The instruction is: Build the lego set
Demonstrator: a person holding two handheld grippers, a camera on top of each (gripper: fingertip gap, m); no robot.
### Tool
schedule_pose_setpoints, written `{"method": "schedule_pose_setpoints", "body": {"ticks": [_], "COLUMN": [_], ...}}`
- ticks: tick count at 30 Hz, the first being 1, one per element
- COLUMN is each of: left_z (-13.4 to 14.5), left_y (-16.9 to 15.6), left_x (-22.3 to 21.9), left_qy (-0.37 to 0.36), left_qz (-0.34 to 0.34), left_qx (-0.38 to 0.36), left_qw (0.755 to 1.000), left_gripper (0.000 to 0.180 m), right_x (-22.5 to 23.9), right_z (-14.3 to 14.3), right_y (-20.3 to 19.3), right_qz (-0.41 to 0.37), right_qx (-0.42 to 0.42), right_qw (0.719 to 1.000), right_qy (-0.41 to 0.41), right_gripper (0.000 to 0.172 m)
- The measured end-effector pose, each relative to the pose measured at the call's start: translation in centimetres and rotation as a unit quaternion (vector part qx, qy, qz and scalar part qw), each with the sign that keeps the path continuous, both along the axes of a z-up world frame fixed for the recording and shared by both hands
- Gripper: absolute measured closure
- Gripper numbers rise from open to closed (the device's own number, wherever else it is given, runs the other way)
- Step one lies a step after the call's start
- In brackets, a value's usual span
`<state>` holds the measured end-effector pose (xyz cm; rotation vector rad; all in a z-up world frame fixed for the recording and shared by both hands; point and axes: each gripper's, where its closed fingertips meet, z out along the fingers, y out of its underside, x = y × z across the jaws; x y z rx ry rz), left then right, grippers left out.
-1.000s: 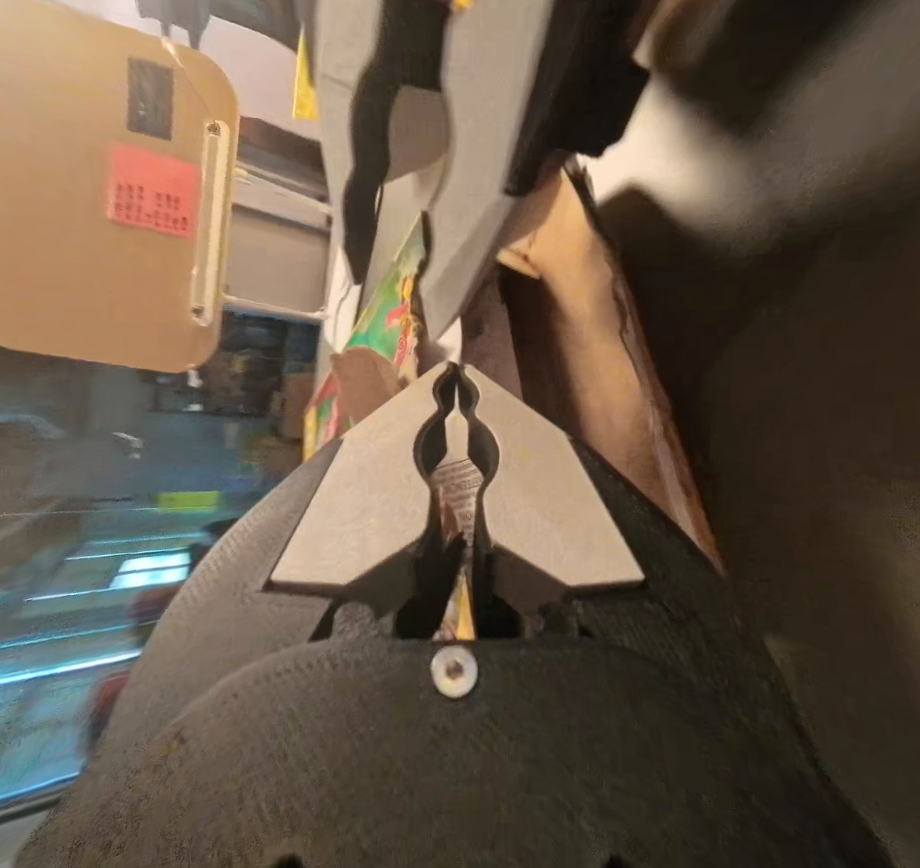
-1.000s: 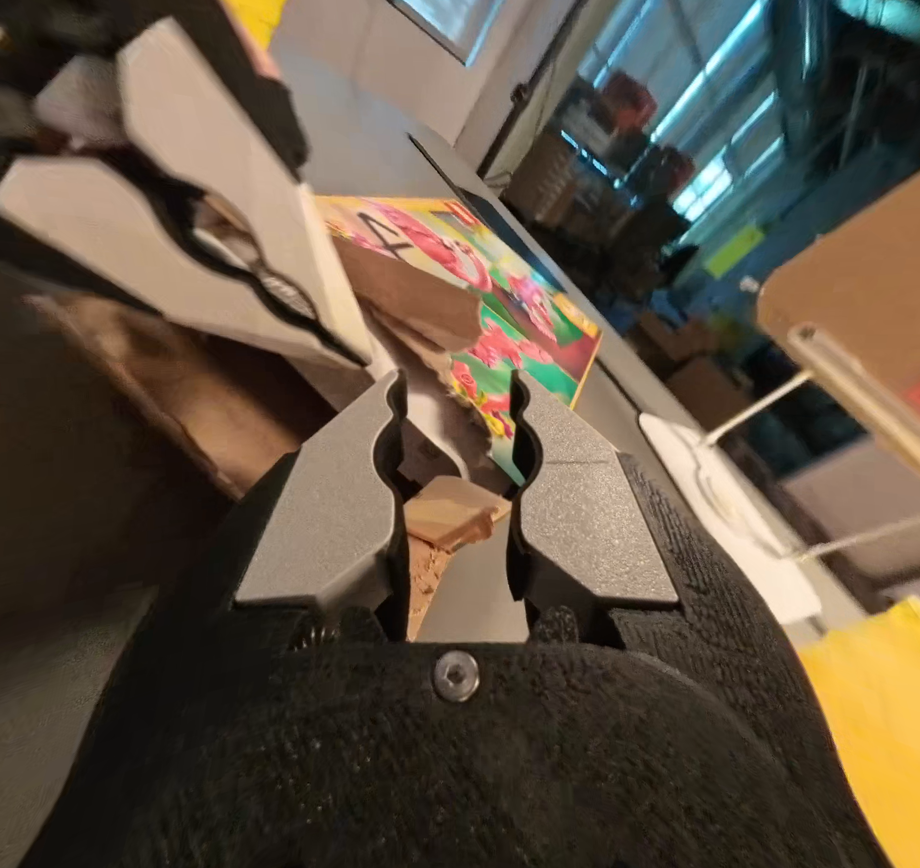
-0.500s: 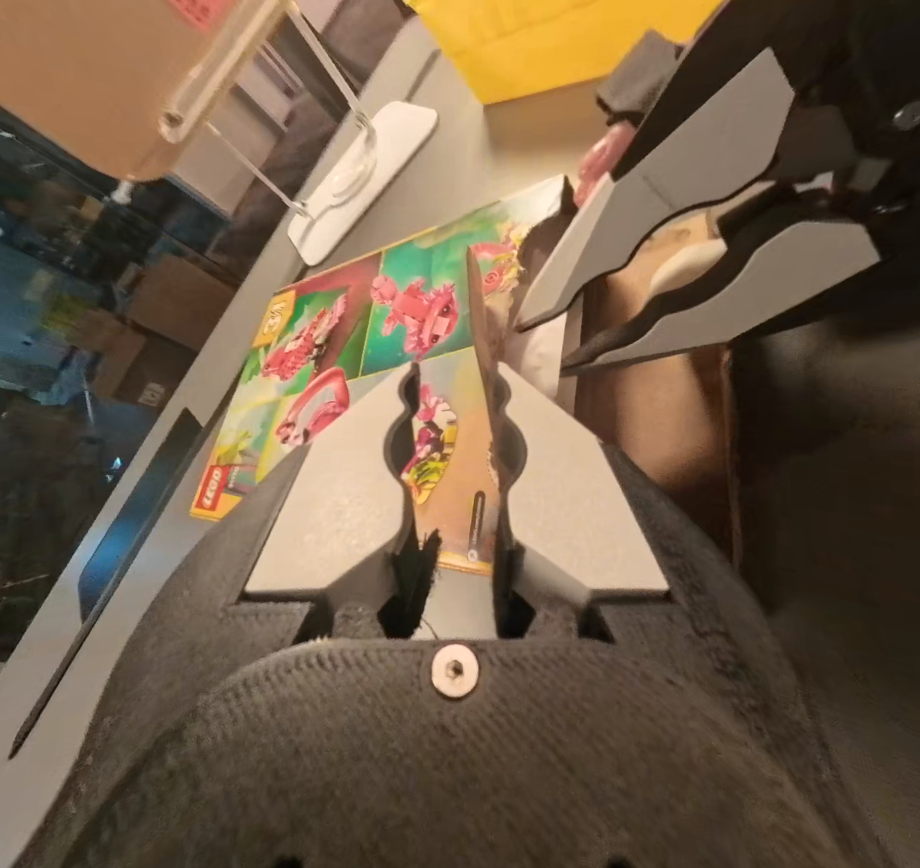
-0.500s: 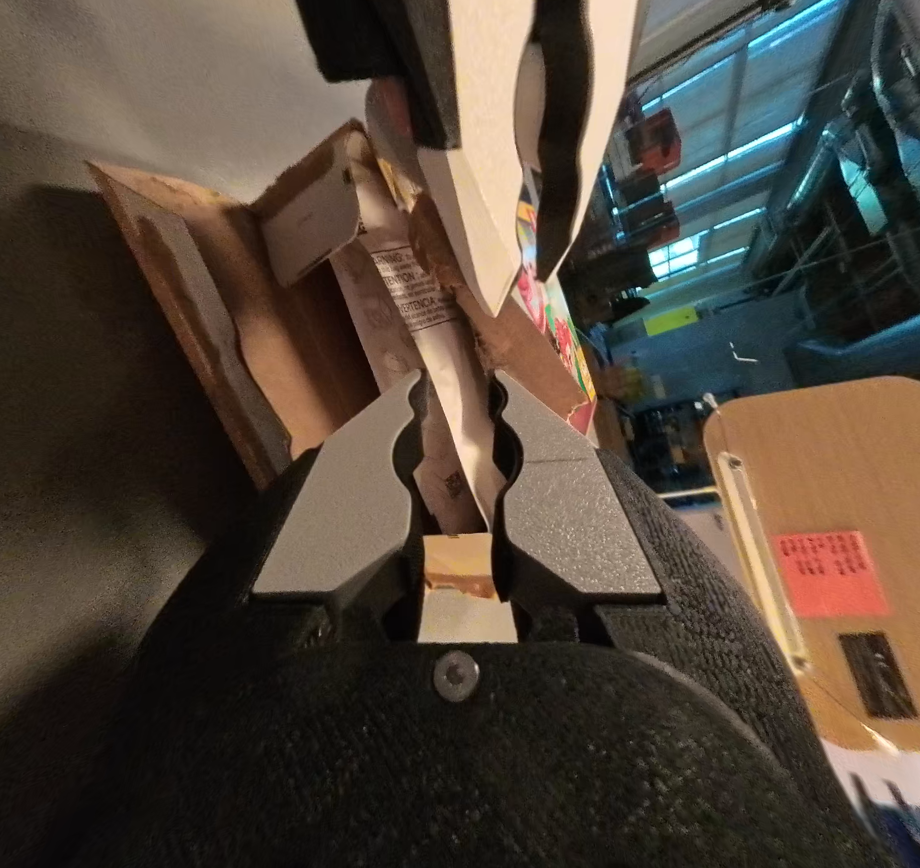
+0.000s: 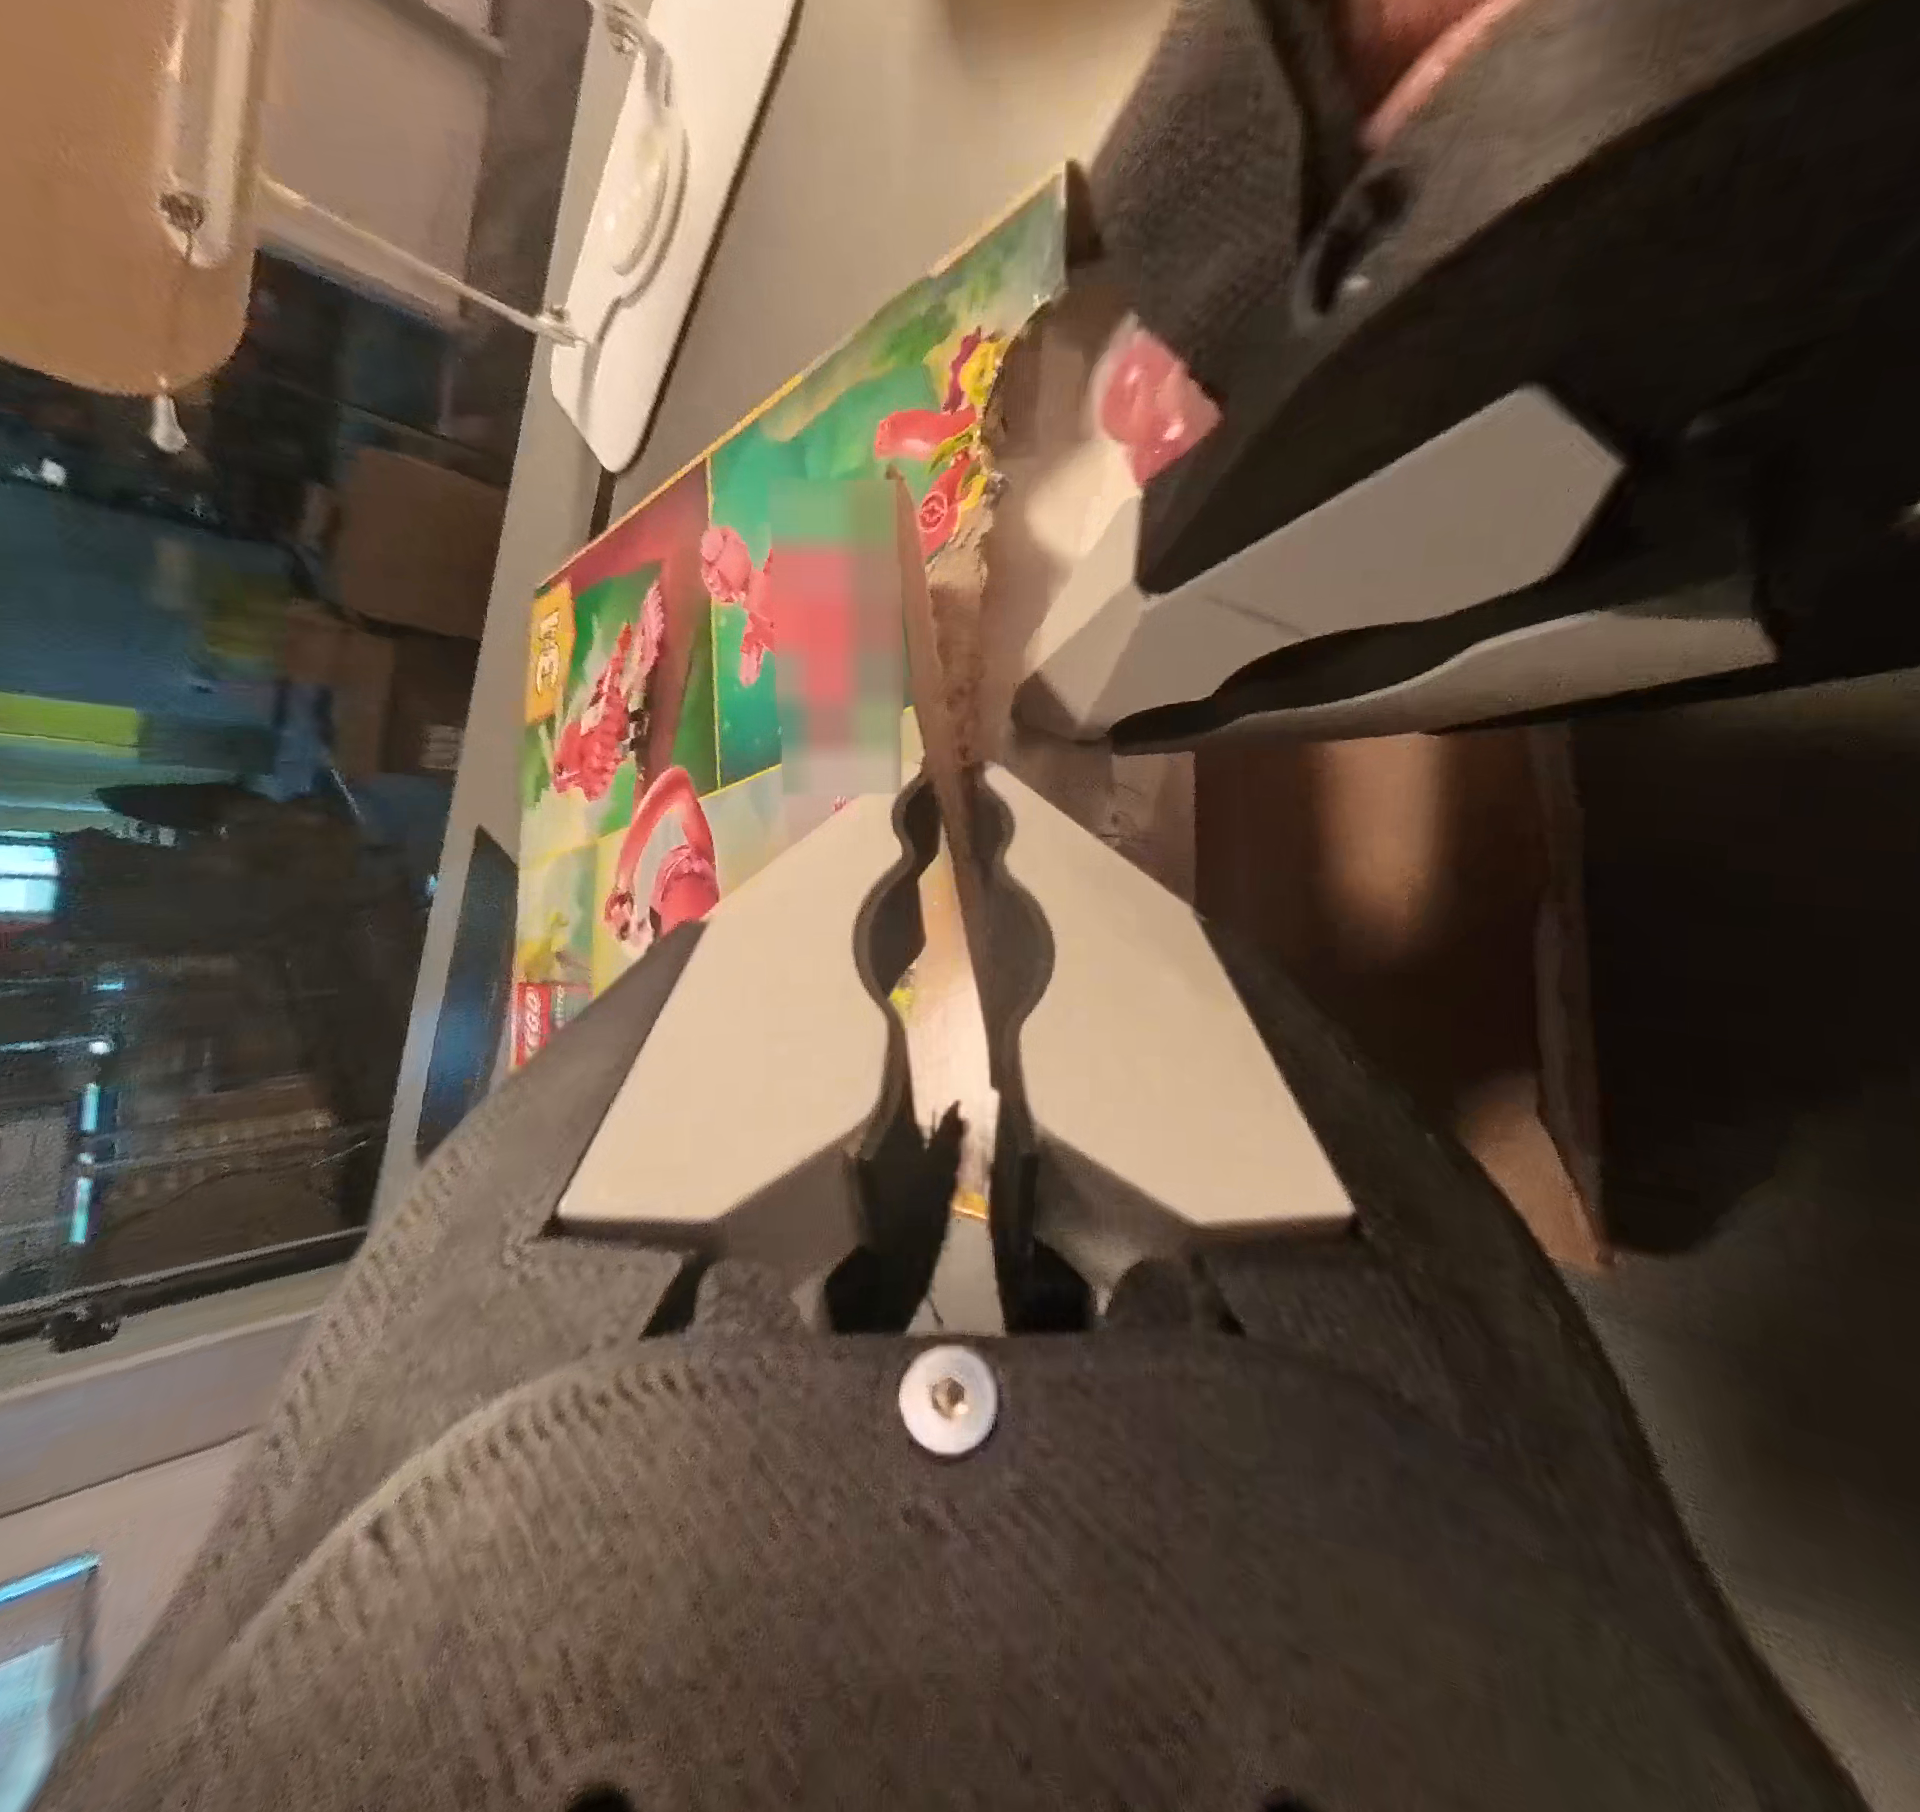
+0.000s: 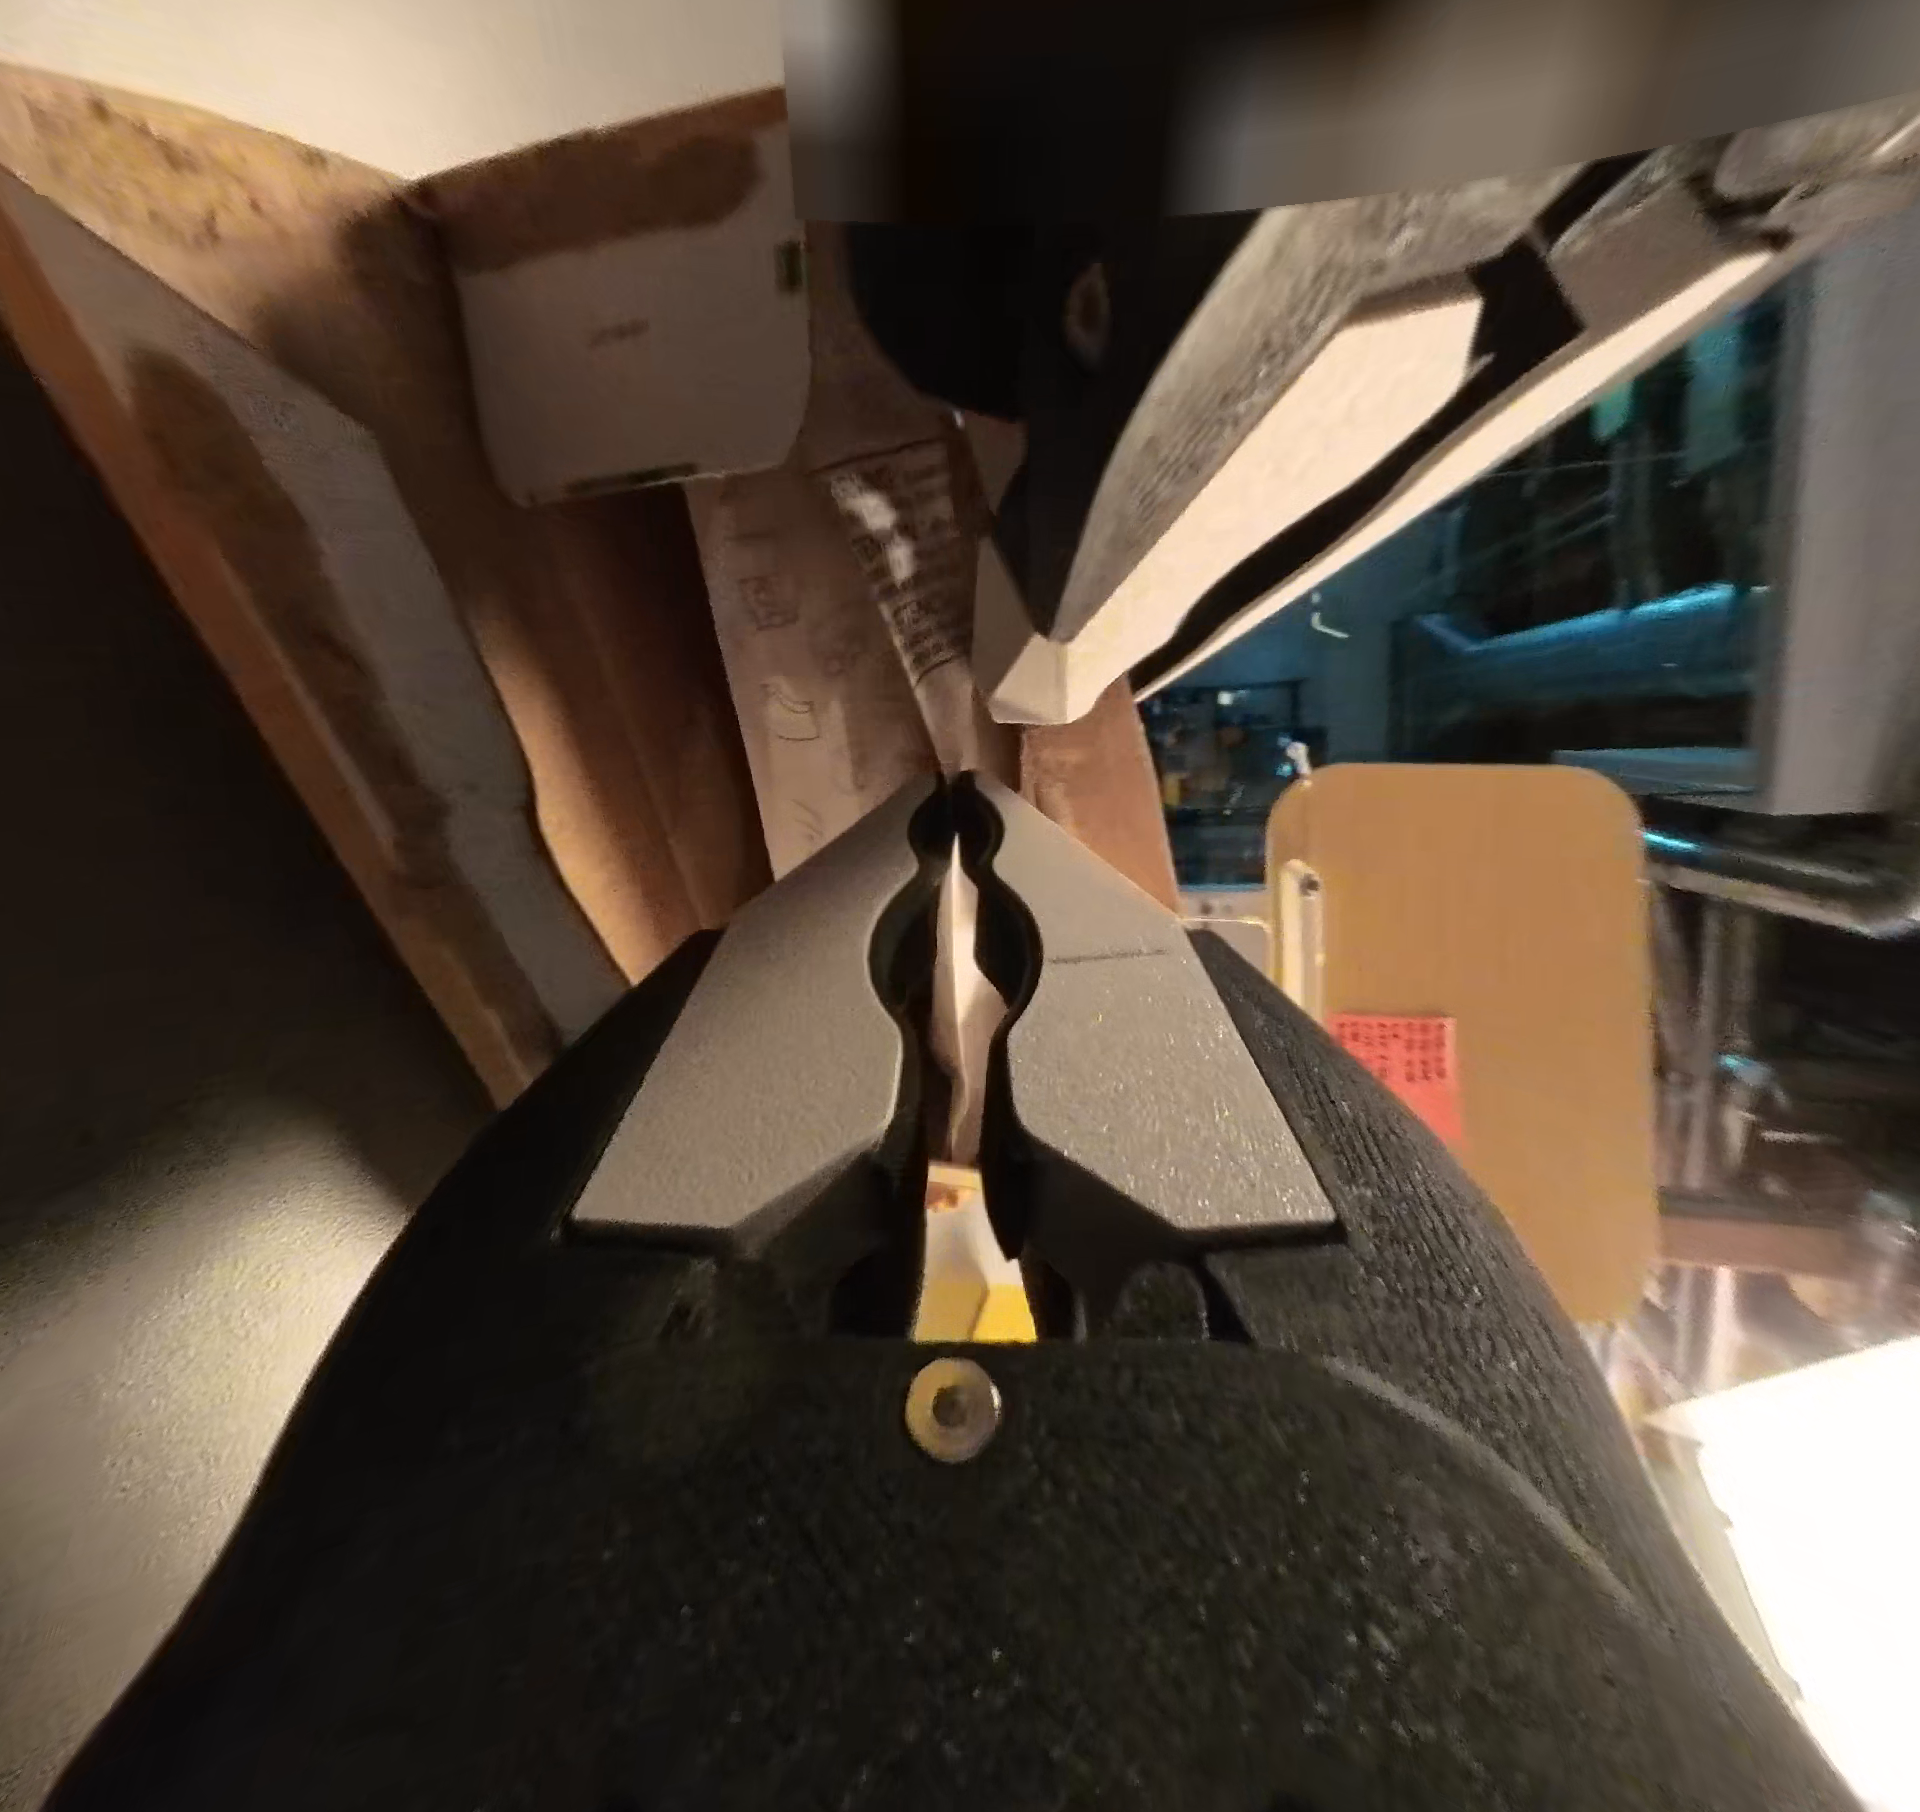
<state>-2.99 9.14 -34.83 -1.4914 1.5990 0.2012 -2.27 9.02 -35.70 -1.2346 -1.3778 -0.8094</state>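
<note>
One colourful toy box, torn brown flap.

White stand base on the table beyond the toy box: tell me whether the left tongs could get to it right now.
Probably not right away. The left tongs are shut on the torn flap of the toy box. The stand base lies past the box, with bare table beside it, so they would have to let go first.

I see print on the colourful toy box, the white paper bag and a red sticker on the tan board.
</note>
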Motion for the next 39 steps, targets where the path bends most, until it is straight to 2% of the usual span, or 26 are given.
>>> {"method": "schedule_pose_setpoints", "body": {"ticks": [4,11,13,16,17,20,22,24,30,39], "left_z": [0.8,0.8,1.1,1.7,1.4,0.5,0.2,0.5,0.3,0.3], "left_y": [1.0,1.0,0.9,2.5,2.8,3.6,3.7,3.4,4.8,7.2], "left_x": [0.0,1.4,1.5,0.1,0.1,0.1,0.1,0.2,-0.3,-2.1], "left_qy": [-0.037,-0.060,-0.082,-0.092,-0.099,-0.073,-0.072,-0.090,-0.075,-0.101], "left_qz": [0.037,0.026,0.019,0.044,0.047,0.054,0.053,0.046,0.059,0.093], "left_qx": [0.000,-0.049,-0.081,-0.073,-0.087,-0.082,-0.085,-0.089,-0.037,-0.035], "left_qw": [0.999,0.997,0.993,0.992,0.990,0.992,0.992,0.991,0.995,0.990], "left_gripper": [0.178,0.178,0.178,0.179,0.179,0.179,0.179,0.179,0.180,0.180], "right_x": [-0.1,0.8,1.2,3.4,3.5,1.6,0.7,0.7,0.4,4.1], "right_z": [1.1,1.2,1.6,2.8,2.7,1.7,1.5,2.0,2.0,3.3], "right_y": [-0.8,-1.6,-1.6,-1.6,-1.8,-3.0,-3.6,-4.2,-7.3,-9.8], "right_qz": [0.015,0.013,0.024,0.021,0.023,0.029,0.031,0.036,0.057,0.048], "right_qx": [0.033,0.034,0.005,-0.031,-0.034,0.014,0.033,0.039,0.051,0.034], "right_qw": [0.999,0.999,0.995,0.979,0.979,0.995,0.997,0.996,0.996,0.991], "right_qy": [0.017,0.027,0.092,0.201,0.198,0.091,0.055,0.065,0.044,0.120], "right_gripper": [0.172,0.172,0.172,0.172,0.172,0.172,0.172,0.172,0.172,0.172]}}
